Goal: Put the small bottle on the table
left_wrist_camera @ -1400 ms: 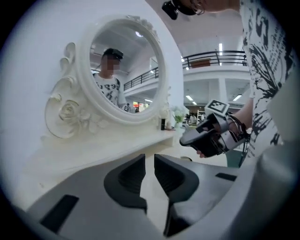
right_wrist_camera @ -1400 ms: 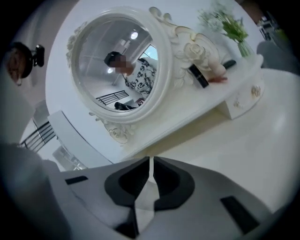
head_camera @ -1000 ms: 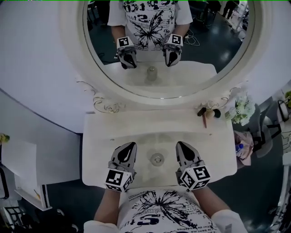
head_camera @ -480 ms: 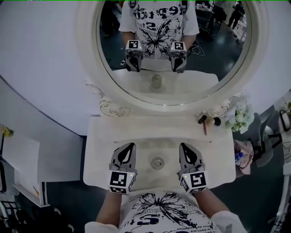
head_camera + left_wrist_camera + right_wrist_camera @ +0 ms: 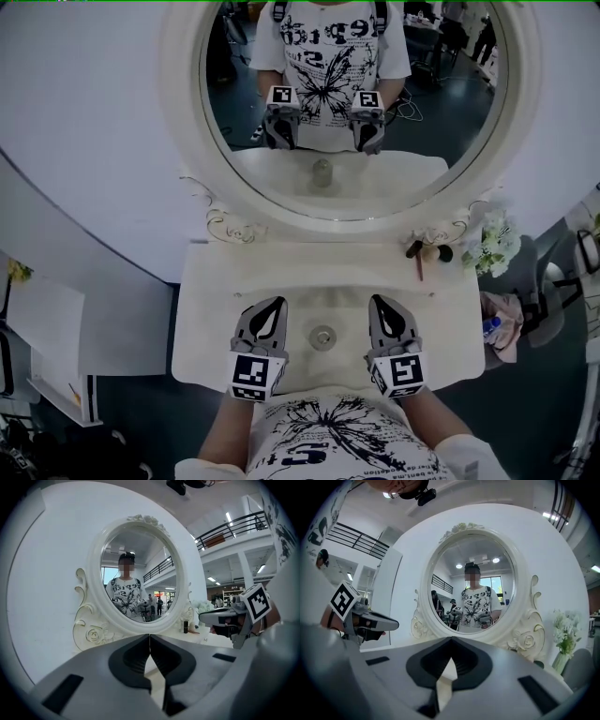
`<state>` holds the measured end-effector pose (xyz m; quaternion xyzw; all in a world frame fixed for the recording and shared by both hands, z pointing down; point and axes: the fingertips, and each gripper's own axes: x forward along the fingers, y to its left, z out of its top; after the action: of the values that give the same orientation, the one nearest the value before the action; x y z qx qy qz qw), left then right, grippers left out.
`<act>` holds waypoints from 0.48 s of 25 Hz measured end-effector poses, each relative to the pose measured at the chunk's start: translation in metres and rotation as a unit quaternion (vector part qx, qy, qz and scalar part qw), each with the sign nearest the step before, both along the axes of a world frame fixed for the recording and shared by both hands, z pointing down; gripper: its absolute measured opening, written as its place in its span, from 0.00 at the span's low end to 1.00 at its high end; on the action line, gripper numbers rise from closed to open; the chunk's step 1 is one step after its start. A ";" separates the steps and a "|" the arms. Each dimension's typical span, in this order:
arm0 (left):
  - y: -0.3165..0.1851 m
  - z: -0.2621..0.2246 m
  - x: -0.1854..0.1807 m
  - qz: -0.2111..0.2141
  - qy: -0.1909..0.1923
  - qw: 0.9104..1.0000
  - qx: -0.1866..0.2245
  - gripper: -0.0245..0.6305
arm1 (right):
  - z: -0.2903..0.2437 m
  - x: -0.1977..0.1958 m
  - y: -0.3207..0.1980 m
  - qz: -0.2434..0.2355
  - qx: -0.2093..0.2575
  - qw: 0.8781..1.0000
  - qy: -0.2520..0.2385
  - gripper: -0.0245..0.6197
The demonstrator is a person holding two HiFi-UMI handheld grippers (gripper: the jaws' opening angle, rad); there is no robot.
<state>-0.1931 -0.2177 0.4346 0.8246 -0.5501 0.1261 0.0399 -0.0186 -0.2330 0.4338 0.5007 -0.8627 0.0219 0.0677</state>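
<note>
Grippers: my left gripper (image 5: pixel 274 306) and right gripper (image 5: pixel 380 302) are both closed and empty, lower centre. A small dark bottle (image 5: pixel 413 248) stands on the tabletop (image 5: pixel 216 309), right of centre by the mirror (image 5: pixel 234 103); I judge little remains.

Glossy mirror (image 5: pixel 441 112), smooth cream carved frame (image 5: pixel 183 94); smooth pale matt table (image 5: pixel 206 300)

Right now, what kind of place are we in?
Likely a vanity mock-up inside a big indoor hall: white dressing table, ornate oval mirror, flowers beside it, and a mezzanine railing under ceiling lights.
</note>
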 end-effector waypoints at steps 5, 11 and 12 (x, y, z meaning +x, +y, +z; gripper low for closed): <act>0.002 -0.002 0.006 0.001 0.004 1.000 0.002 0.07 | -0.003 0.001 0.003 0.001 -0.001 1.000 0.004 0.06; 0.008 -0.012 0.016 0.016 0.003 1.000 0.010 0.07 | -0.008 0.004 0.008 -0.001 -0.003 1.000 0.002 0.06; 0.009 -0.012 0.017 0.018 0.003 1.000 0.010 0.07 | -0.008 0.004 0.009 0.000 -0.003 1.000 0.001 0.06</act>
<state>-0.1760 -0.2089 0.4228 0.8349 -0.5366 0.1186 0.0310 -0.0149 -0.2240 0.4258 0.5001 -0.8627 0.0243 0.0704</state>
